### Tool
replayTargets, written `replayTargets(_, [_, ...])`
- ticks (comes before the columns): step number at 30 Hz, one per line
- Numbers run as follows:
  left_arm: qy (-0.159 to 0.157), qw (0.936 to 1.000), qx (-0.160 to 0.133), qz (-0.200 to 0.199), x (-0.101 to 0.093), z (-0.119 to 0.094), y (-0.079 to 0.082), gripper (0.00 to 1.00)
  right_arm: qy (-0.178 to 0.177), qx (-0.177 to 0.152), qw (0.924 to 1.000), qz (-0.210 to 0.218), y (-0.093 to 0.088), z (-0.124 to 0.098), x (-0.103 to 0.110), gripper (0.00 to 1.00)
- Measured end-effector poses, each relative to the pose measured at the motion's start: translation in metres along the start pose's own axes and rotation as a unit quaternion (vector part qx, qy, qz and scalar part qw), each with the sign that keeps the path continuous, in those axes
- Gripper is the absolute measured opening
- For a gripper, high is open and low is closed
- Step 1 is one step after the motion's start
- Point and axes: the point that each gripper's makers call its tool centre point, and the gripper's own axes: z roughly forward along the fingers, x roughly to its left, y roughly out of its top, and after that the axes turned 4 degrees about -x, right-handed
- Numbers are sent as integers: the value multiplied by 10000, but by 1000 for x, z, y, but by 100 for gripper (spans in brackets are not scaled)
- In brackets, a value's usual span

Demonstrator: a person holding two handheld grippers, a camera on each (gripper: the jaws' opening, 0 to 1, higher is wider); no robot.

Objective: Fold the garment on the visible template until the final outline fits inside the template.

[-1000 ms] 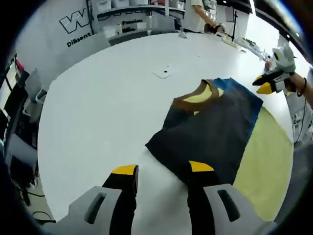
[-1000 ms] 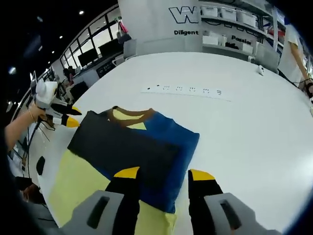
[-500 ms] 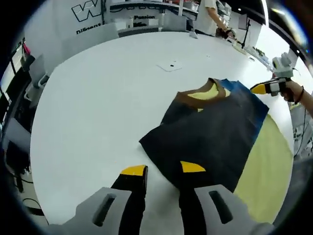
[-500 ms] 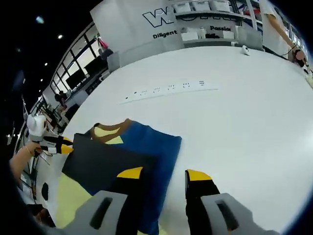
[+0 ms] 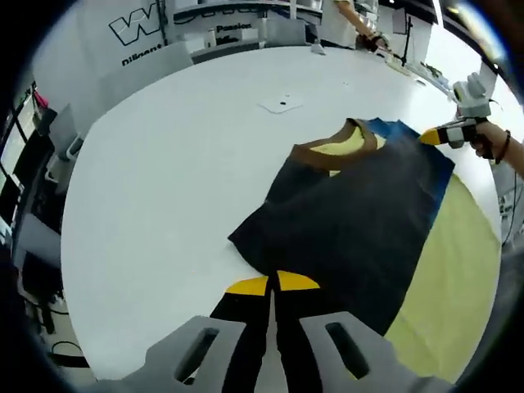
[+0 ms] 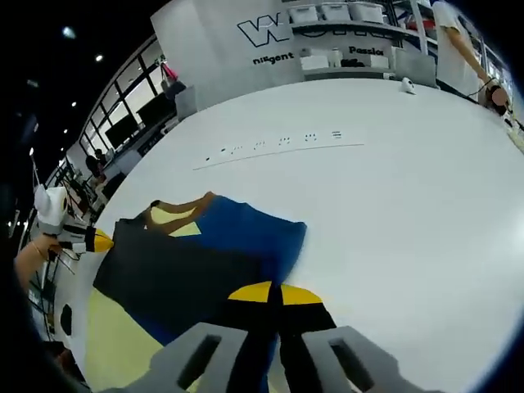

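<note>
White round table (image 5: 164, 164) carries our dark navy and blue folded garment with a brown collar (image 5: 352, 213) over a pale yellow template sheet (image 5: 454, 278). We log the left gripper (image 5: 272, 283) pinching its near hem, and the right gripper (image 6: 273, 292) pinching its blue edge.

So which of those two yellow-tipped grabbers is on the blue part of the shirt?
The right gripper: it pinches the blue panel, while the left gripper bites the dark edge.

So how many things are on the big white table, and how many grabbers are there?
Folded garment: 1
Yellow template under it: 1
Long white strip farther up the table: 1
Grippers: 2, the left gripper and the right gripper, each shut on the garment's edge
Total: 5
</note>
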Motion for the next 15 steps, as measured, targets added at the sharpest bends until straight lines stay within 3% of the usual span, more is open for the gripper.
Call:
replayTargets(6, [137, 9996, 71, 232, 2, -2, -1, 2, -6, 44, 9999, -104, 1, 0, -2, 0])
replayTargets(15, [211, 9997, 80, 92, 0, -6, -5, 2, -100, 14, 9994, -335, 0, -3, -2, 0])
